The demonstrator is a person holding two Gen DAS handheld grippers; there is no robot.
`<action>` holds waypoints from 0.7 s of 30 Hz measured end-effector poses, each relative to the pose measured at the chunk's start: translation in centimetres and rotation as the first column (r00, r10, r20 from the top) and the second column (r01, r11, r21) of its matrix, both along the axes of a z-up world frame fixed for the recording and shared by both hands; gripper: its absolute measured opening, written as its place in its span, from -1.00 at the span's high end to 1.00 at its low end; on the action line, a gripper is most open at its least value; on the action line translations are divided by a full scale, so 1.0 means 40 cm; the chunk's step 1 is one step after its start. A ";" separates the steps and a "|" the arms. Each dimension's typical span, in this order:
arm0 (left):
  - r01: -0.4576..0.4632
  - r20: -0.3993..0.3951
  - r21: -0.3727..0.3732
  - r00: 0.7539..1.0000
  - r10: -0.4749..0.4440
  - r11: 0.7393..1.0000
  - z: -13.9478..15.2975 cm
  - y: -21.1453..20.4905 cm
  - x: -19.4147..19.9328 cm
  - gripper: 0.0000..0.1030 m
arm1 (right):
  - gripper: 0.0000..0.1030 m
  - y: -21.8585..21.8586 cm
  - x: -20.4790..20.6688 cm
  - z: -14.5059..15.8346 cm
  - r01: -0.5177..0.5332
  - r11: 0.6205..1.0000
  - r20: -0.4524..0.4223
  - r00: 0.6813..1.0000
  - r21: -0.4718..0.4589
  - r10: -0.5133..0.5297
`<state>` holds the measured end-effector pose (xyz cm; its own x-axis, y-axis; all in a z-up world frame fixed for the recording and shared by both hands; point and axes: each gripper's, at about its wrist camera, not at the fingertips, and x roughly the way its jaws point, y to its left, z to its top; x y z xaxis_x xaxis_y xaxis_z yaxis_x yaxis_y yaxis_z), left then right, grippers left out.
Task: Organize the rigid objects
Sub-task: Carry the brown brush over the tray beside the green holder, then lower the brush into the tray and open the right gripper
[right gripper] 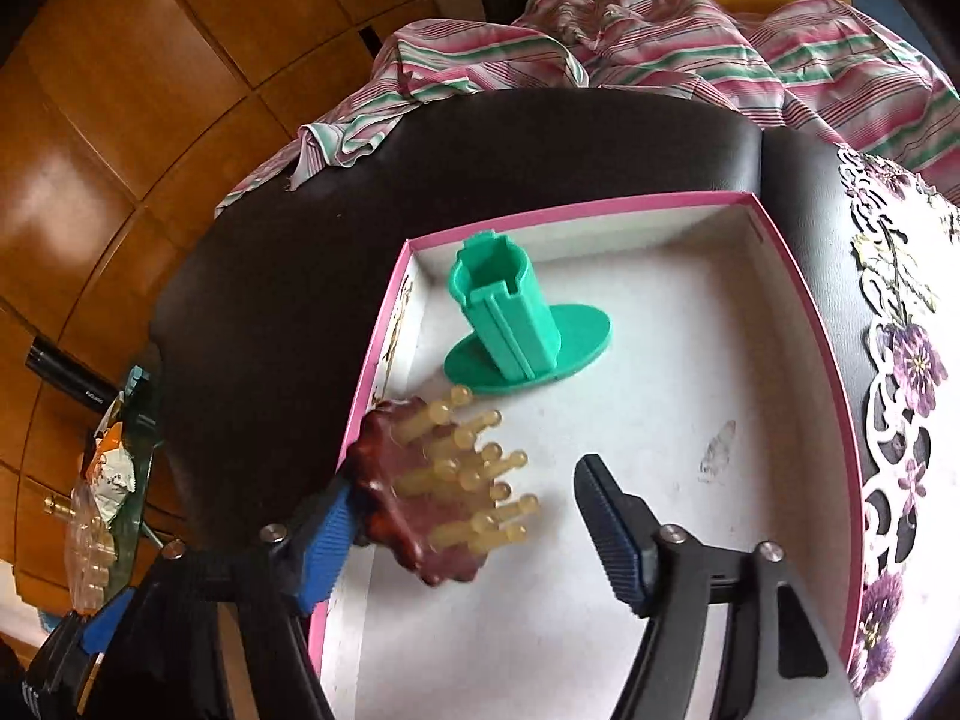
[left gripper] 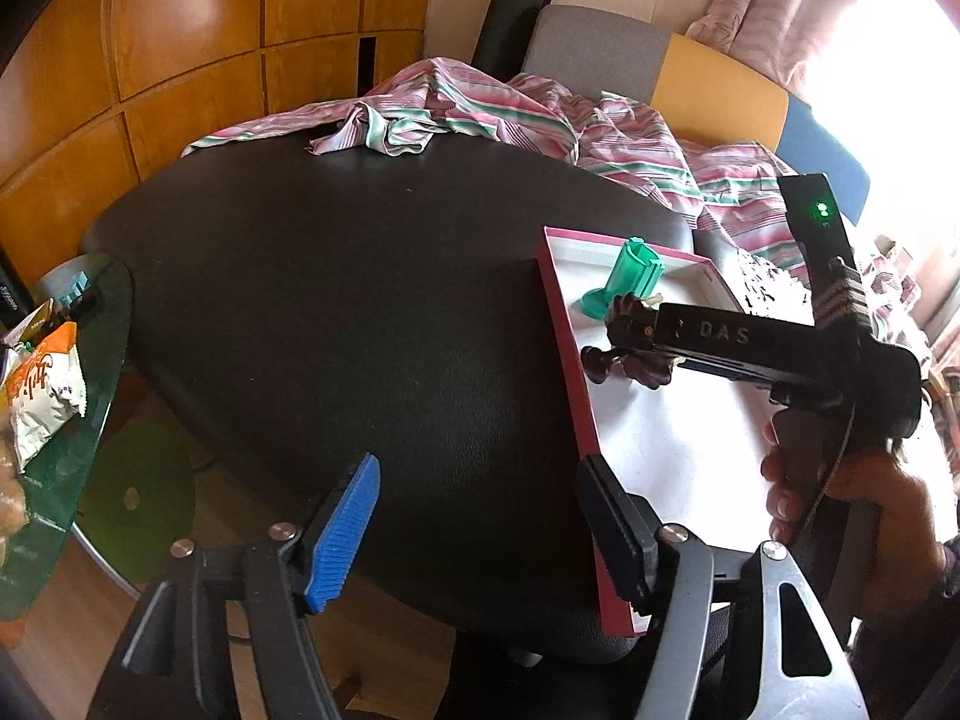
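A pink-rimmed white box (right gripper: 600, 207) sits on the black leather surface (left gripper: 360, 300). Inside it a green plastic holder (right gripper: 516, 324) stands on its oval base near the far left corner. A brown brush with yellowish pegs (right gripper: 444, 492) lies tilted against the box's left wall, touching the blue left finger of my right gripper (right gripper: 474, 528). That gripper's jaws stand wide apart and the other pad is clear of the brush. In the left wrist view, my left gripper (left gripper: 474, 531) is open with nothing between its fingers, its right finger (left gripper: 612, 522) at the box's near left rim (left gripper: 570, 372).
A pink-and-green striped cloth (left gripper: 480, 108) is heaped along the far edge. A floral cut-out mat (right gripper: 900, 360) lies right of the box. A glass side table with snack bags (left gripper: 48, 378) stands at the left. Wooden panels line the wall behind.
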<state>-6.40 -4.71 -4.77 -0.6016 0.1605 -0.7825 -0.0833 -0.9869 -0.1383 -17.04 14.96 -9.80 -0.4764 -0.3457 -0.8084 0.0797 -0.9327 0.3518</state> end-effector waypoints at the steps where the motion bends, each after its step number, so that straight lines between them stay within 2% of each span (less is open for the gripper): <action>1: 0.000 -0.002 0.000 1.000 0.000 1.000 0.002 0.000 0.002 -0.35 | -0.41 -0.001 0.005 0.005 -0.001 1.000 -0.006 1.000 0.004 0.001; 10: 0.008 -0.020 -0.003 1.000 -0.008 1.000 0.019 0.005 0.016 -0.35 | -0.46 0.016 0.052 0.066 0.018 0.999 -0.076 0.997 0.036 -0.016; 21: 0.037 -0.037 -0.010 0.999 -0.038 0.999 0.036 0.030 0.033 -0.35 | -0.47 0.062 0.101 0.100 0.048 0.999 -0.094 0.994 0.021 -0.046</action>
